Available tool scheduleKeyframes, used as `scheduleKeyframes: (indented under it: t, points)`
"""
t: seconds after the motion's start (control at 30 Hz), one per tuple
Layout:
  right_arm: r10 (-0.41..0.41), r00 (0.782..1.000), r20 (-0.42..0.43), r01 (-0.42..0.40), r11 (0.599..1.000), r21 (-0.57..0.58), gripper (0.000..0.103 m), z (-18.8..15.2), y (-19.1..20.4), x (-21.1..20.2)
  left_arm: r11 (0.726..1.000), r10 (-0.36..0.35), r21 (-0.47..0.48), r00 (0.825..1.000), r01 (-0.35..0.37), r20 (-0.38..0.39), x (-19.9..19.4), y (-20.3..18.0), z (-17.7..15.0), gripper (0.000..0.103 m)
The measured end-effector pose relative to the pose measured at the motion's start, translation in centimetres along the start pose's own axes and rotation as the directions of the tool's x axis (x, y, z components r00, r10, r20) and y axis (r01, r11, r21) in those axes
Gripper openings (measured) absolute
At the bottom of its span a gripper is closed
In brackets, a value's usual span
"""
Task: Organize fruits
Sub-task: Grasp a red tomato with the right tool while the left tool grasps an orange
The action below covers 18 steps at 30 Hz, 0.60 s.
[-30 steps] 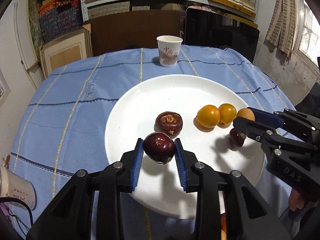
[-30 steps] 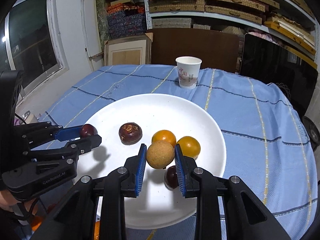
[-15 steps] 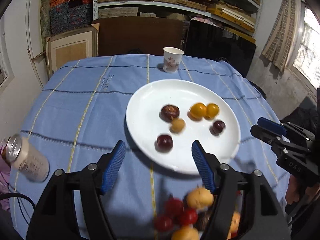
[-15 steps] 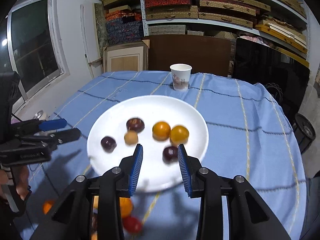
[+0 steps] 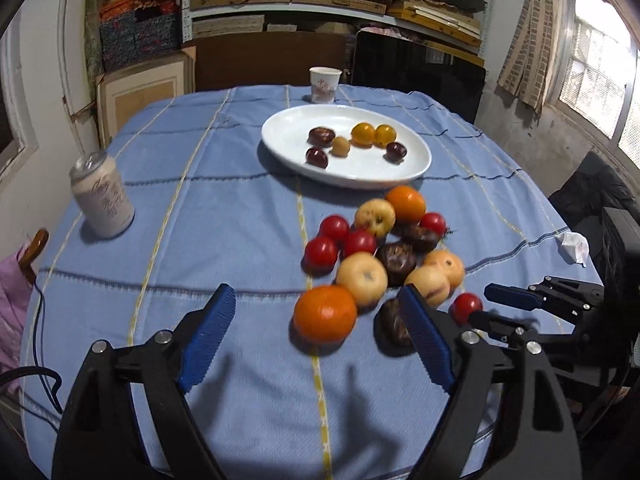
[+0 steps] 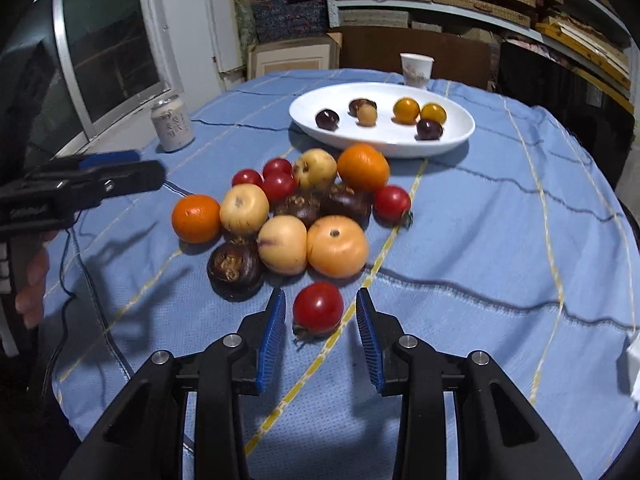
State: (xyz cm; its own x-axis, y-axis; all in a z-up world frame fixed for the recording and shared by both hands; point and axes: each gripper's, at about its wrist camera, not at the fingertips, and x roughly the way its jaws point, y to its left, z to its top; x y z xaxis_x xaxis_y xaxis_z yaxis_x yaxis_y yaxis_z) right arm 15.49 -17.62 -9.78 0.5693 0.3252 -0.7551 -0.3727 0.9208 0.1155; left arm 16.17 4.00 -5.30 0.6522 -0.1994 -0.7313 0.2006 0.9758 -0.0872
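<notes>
Right wrist view, right gripper (image 6: pixel 320 326): jaws slightly apart, straddling red tomato (image 6: pixel 318 307) untouched; left gripper (image 5: pixel 316 336) wide, having just opened, empty.
Tomato: light, smooth, bruisable; pinch gently across its middle.
Plate (image 6: pixel 456 138): 12 o'clock, beyond the fruit pile (image 6: pixel 296 208).

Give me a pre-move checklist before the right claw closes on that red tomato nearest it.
1. Tomato sits between the right claw pads: ok.
2. Pads clear of the tomato, not pressing: ok.
3. Neighbouring dark fruit outside the claw: ok.
4. Left claw, jaws just opened wide, holds nothing: ok.
5. Plate has free space: ok.
6. Tomato's firmness: cannot tell.
</notes>
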Motion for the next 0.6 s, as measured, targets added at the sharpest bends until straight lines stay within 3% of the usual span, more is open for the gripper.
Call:
scheduleKeyframes:
  t: [0.1,0.37,0.5,0.6]
  points:
    - [-0.019,1.000,0.012,0.020,1.000,-0.021,0.037,-0.2,0.7,-0.1,1.000,-0.018,-0.027,0.999,0.017,-0.027,0.1,0.4,-1.4,0.082]
    - [-0.055,0.998,-0.021,0.056,0.998,0.009,0.041,0.5,0.8,1.1,1.000,-0.006,0.009,0.999,0.007,-0.034,0.2,-0.7,-2.8,0.088]
    - [-0.057,0.996,-0.074,0.059,0.998,0.028,0.029,0.0,0.4,1.8,0.999,0.028,0.035,0.999,-0.026,-0.035,0.7,-1.3,-2.4,0.088]
    - [-0.034,0.999,-0.037,0.034,0.999,0.023,0.029,-0.6,0.8,0.7,0.996,0.072,0.046,0.997,-0.070,-0.031,1.4,-1.2,-2.0,0.088]
